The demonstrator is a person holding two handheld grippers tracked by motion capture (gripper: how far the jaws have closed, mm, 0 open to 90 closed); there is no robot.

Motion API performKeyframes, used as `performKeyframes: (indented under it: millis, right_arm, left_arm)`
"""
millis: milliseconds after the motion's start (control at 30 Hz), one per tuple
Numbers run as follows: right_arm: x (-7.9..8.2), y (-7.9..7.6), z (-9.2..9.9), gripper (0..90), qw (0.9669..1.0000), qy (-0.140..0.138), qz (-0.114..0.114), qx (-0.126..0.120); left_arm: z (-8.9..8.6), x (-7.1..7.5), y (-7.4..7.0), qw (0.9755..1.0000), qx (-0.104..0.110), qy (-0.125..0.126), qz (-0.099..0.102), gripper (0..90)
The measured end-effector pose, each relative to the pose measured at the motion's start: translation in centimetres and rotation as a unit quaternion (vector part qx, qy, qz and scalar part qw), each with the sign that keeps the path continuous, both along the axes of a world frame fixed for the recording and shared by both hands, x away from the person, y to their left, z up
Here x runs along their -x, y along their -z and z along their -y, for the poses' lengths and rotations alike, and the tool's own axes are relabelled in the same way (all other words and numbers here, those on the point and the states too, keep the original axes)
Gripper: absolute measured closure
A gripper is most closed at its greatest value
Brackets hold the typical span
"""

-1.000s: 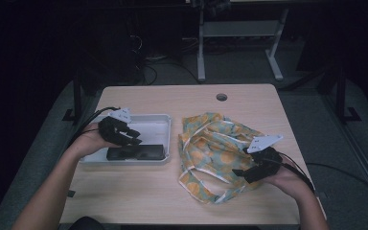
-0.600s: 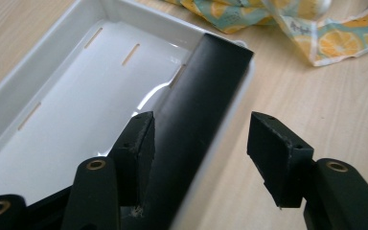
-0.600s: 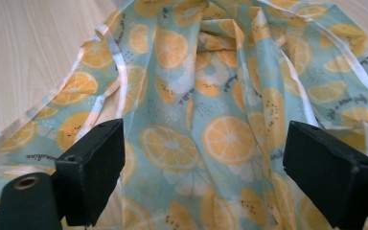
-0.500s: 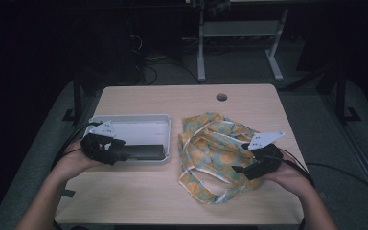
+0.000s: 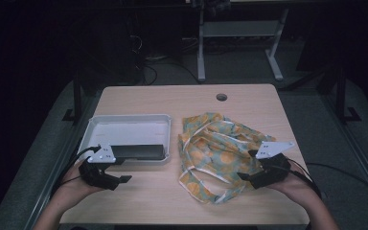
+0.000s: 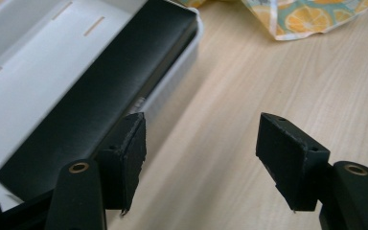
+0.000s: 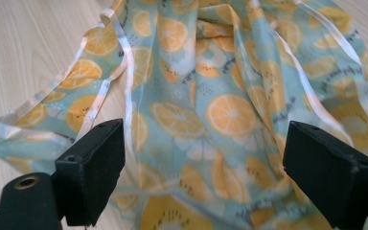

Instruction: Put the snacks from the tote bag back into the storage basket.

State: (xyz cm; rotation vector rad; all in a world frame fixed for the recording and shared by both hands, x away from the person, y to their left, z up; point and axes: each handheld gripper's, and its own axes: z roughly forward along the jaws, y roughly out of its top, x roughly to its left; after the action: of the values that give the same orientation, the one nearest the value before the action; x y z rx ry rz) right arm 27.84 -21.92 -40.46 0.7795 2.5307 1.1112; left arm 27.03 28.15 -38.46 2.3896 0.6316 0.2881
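A white tray [image 5: 124,129] sits on the left half of the wooden table, with a flat black slab [image 5: 139,152] lying along its near wall. My left gripper [image 5: 122,178] rests in front of the tray's near left corner, jaws just opened wide, with nothing between them. In the left gripper view, its tips [image 6: 201,143] hover over bare wood beside the slab [image 6: 110,81] and tray [image 6: 38,62]. A crumpled cloth printed with orange slices [image 5: 215,148] lies mid-right. My right gripper [image 5: 243,177] is open at the cloth's near right edge, its jaws [image 7: 203,158] spread above the fabric [image 7: 220,110].
A round cable hole [image 5: 222,97] marks the table's far side. Behind the table, a metal stand [image 5: 239,28] rises from the dark floor. A corner of the cloth [image 6: 306,14] reaches toward the tray. Both forearms come in over the table's near edge.
My left gripper has pulled out of the tray toward the near left corner of the table, leaving the black slab in the tray. The right gripper has barely shifted.
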Motion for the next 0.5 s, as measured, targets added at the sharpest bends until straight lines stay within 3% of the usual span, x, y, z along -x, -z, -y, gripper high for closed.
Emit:
performKeyframes:
  millis: [333,500]
  right_arm:
    - [2.9,0.4,2.8,14.2,0.9986,0.051,0.012,-0.004]
    - [4.2,1.0,3.7,14.3,0.9970,0.077,0.011,-0.009]
  left_arm:
    - [-0.2,2.1,2.8,0.9996,0.006,-0.020,0.017,28.6]
    - [-0.4,2.9,3.5,0.9995,0.012,-0.028,0.010,25.6]
